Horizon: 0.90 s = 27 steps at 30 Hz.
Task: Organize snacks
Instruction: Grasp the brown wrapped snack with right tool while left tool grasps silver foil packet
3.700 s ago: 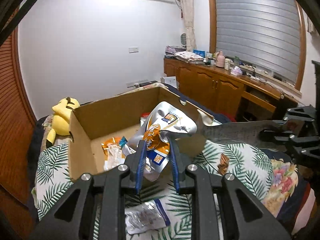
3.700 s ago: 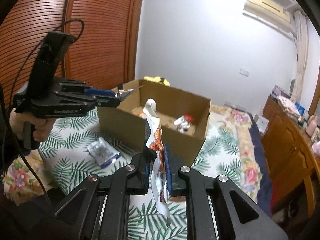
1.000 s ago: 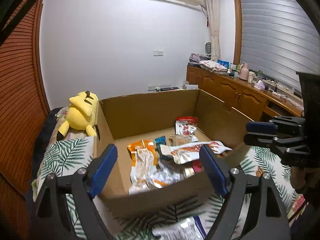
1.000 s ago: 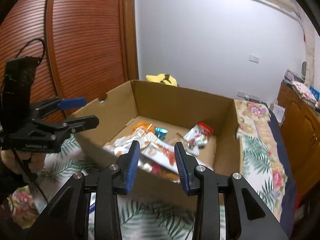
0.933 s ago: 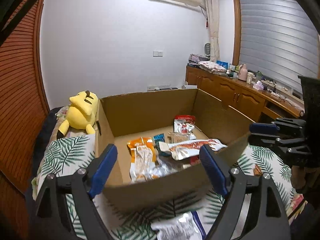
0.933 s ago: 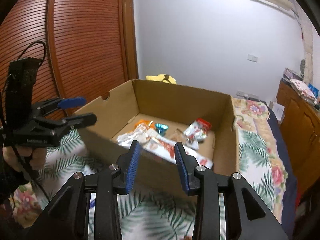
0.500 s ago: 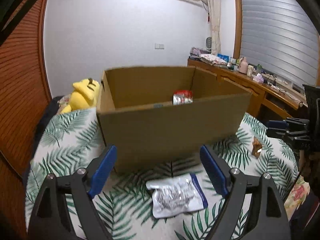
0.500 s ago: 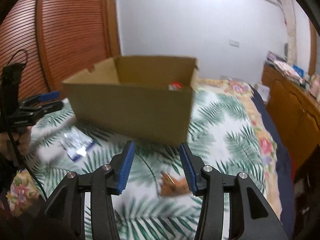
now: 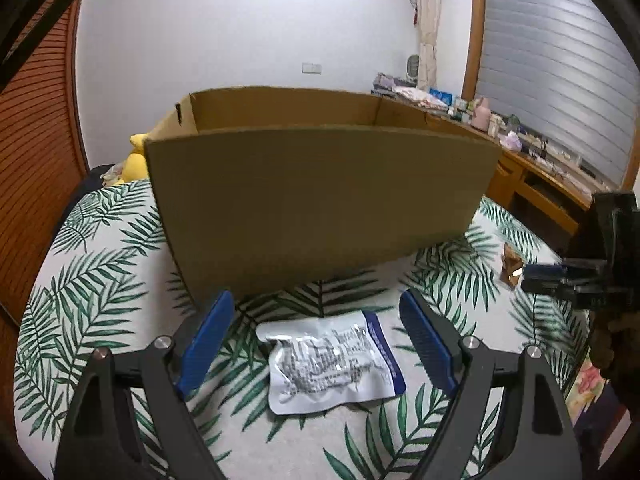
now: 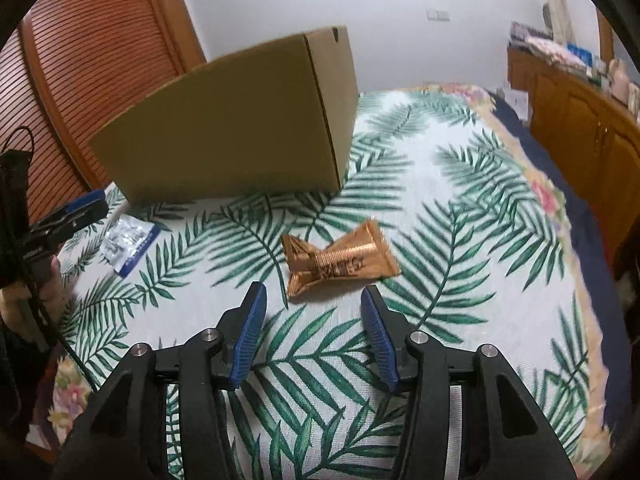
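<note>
A silver snack packet with a blue edge [image 9: 334, 364] lies on the leaf-print bedspread, just ahead of my left gripper [image 9: 316, 312], whose jaws stand wide open and empty above it. A crumpled copper-coloured wrapper [image 10: 338, 258] lies on the bedspread just beyond my right gripper [image 10: 312, 300]; its jaws are opening with nothing between them. The brown cardboard box [image 9: 320, 196] stands behind both snacks; its inside is hidden from here. The silver packet [image 10: 128, 242] and the left gripper [image 10: 76, 210] show at the left of the right wrist view.
A yellow plush toy [image 9: 134, 158] lies behind the box's left corner. A wooden louvred wardrobe [image 10: 80, 52] lines the left side. A wooden counter with clutter [image 9: 532, 152] runs along the right, past the bed's edge [image 10: 572, 208].
Both grippers came down from above the box to the bedspread in front of it. The box's contents dropped out of sight. The right jaws widened; the copper wrapper now lies near them.
</note>
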Available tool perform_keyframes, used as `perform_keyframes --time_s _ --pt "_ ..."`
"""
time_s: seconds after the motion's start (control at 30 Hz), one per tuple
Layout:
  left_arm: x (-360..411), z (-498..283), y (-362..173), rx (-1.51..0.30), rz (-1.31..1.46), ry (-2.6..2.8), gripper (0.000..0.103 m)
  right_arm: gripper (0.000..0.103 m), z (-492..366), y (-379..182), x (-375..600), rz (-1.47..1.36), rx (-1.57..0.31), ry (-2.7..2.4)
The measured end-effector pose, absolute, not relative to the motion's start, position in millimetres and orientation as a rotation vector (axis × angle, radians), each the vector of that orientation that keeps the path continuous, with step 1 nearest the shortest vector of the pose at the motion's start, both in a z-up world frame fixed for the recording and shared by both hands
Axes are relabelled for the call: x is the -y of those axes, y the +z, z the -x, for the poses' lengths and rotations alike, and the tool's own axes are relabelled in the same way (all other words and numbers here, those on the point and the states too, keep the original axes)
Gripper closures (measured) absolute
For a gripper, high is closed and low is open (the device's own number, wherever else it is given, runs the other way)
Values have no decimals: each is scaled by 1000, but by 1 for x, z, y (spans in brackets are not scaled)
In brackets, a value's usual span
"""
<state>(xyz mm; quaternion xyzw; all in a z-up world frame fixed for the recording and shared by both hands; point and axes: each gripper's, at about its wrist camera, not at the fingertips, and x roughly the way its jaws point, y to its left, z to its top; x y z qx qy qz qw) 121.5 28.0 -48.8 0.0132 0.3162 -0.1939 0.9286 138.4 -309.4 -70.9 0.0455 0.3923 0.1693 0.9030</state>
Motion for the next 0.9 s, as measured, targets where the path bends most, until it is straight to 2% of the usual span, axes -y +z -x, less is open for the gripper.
perform_keyframes --time_s 0.13,0.37,0.4,0.57,0.6,0.9 --pt "-22 -122 -52 -668 -47 -408 18 43 -152 -66 308 -120 -836 351" --pt "-28 -125 -54 -678 -18 -389 18 43 -179 -67 302 -82 -865 303" --pt "-29 -126 -54 -677 -13 -387 18 44 -180 -68 300 -64 -866 296" --pt "-31 -127 -56 -681 -4 -371 18 65 -178 -71 295 23 -847 258" --pt "-31 -127 -56 -683 -6 -368 18 73 -177 -71 295 36 -845 252" --pt "-21 -132 -60 -718 -66 -341 18 75 -177 -74 285 110 -829 206"
